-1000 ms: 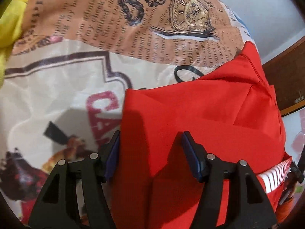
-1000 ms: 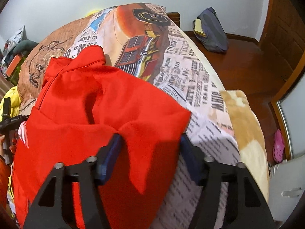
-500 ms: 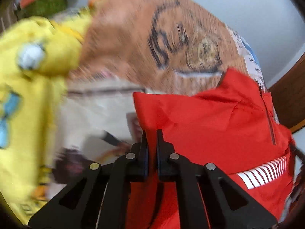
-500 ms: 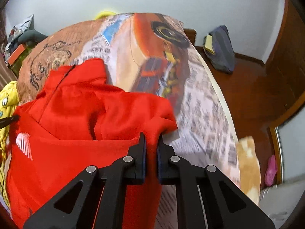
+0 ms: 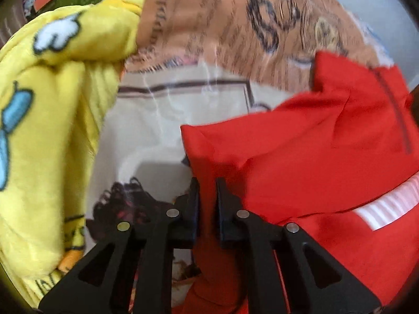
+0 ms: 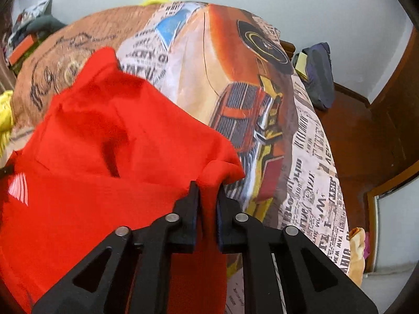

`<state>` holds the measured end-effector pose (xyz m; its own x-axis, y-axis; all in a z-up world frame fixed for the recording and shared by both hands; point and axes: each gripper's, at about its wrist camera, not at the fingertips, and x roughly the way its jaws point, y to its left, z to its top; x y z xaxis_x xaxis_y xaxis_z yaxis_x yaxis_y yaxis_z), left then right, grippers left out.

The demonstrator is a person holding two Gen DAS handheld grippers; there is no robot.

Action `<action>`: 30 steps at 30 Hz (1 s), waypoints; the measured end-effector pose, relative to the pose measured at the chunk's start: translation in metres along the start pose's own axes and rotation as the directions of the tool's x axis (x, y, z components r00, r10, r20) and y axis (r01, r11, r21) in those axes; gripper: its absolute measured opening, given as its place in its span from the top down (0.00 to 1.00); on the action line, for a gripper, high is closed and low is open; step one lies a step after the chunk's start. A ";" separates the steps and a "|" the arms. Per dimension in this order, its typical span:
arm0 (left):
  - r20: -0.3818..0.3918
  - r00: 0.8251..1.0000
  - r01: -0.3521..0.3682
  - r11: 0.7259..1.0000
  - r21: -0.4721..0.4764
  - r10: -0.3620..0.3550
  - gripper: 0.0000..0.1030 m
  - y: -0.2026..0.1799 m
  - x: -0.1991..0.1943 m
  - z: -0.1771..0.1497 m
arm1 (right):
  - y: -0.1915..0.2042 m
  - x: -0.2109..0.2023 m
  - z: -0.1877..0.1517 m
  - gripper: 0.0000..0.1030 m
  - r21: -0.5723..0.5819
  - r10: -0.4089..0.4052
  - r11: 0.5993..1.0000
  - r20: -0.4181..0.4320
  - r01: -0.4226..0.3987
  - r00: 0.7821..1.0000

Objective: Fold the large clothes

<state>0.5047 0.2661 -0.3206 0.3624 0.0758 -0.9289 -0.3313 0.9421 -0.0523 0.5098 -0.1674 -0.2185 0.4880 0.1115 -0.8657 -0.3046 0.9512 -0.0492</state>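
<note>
Pinching 1 red top (image 5: 301,151), 2 tools: L (image 5: 207,191), R (image 6: 207,196)

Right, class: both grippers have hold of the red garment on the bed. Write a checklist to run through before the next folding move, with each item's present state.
1. Left gripper shut on the red garment: ok.
2. Right gripper shut on the same garment: ok.
3. Each grip at a corner: ok.
4. Garment free of creases: not ok, folds and bunching show.
5. Yellow blanket apart from the garment: ok.
6. Lower hem lying flat: cannot tell, hidden.
</note>
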 end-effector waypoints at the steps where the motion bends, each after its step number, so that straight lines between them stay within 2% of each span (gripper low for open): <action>1: 0.011 1.000 -0.015 1.000 0.014 0.014 0.86 -0.002 0.000 -0.001 | 0.000 -0.001 -0.003 0.86 -0.014 -0.011 1.000 -0.001 0.011 1.000; 2: 0.018 0.999 -0.034 0.999 0.032 0.034 0.84 -0.004 -0.001 -0.002 | 0.000 -0.002 -0.005 0.83 -0.023 -0.031 0.999 -0.006 0.031 1.000; 4: 0.011 0.998 -0.055 0.997 0.050 0.054 0.72 -0.005 -0.004 -0.003 | -0.002 -0.005 -0.006 0.81 -0.019 -0.046 0.999 -0.030 0.046 0.998; 7: 0.002 0.999 -0.050 0.995 0.086 0.050 0.68 -0.007 -0.016 -0.001 | -0.004 -0.017 -0.004 0.79 -0.010 -0.032 0.999 -0.047 0.032 0.998; 8: 0.011 0.999 -0.044 0.994 0.100 0.043 0.66 -0.009 -0.023 0.001 | -0.003 -0.025 -0.001 0.78 -0.013 -0.029 1.000 -0.033 0.028 0.999; 10: 0.046 0.999 -0.032 0.993 0.114 0.027 0.51 -0.013 -0.041 0.005 | 0.001 -0.039 0.006 0.70 -0.023 -0.015 1.000 0.002 0.015 1.000; 12: 0.085 0.996 -0.015 0.992 0.125 0.004 0.46 -0.021 -0.053 0.016 | 0.006 -0.053 0.013 0.51 -0.032 0.009 0.999 0.045 -0.008 0.999; 14: 0.129 0.991 0.007 0.989 0.146 -0.026 0.44 -0.031 -0.070 0.027 | 0.016 -0.066 0.024 0.48 -0.050 0.036 0.998 0.100 -0.031 0.994; 16: 0.158 0.986 0.023 0.985 0.168 -0.050 0.40 -0.042 -0.078 0.039 | 0.027 -0.070 0.036 0.48 -0.078 0.062 0.996 0.118 -0.053 0.991; 19: 0.153 0.984 0.065 0.980 0.188 -0.094 0.39 -0.063 -0.076 0.057 | 0.046 -0.062 0.052 0.48 -0.104 0.090 0.992 0.122 -0.078 0.989; 24: 0.104 0.983 0.132 0.980 0.151 -0.149 0.39 -0.090 -0.041 0.088 | 0.067 -0.024 0.078 0.48 -0.109 0.119 0.988 0.078 -0.110 0.990; 30: 0.085 0.973 0.206 0.971 0.121 -0.217 0.39 -0.109 -0.005 0.103 | 0.080 0.015 0.098 0.48 -0.113 0.117 0.987 0.037 -0.112 0.992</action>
<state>0.6286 0.1967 -0.2730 0.4982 -0.1026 -0.8610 -0.1418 0.9700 -0.1977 0.5730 -0.0610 -0.1866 0.4791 0.2330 -0.8462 -0.4480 0.8940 -0.0075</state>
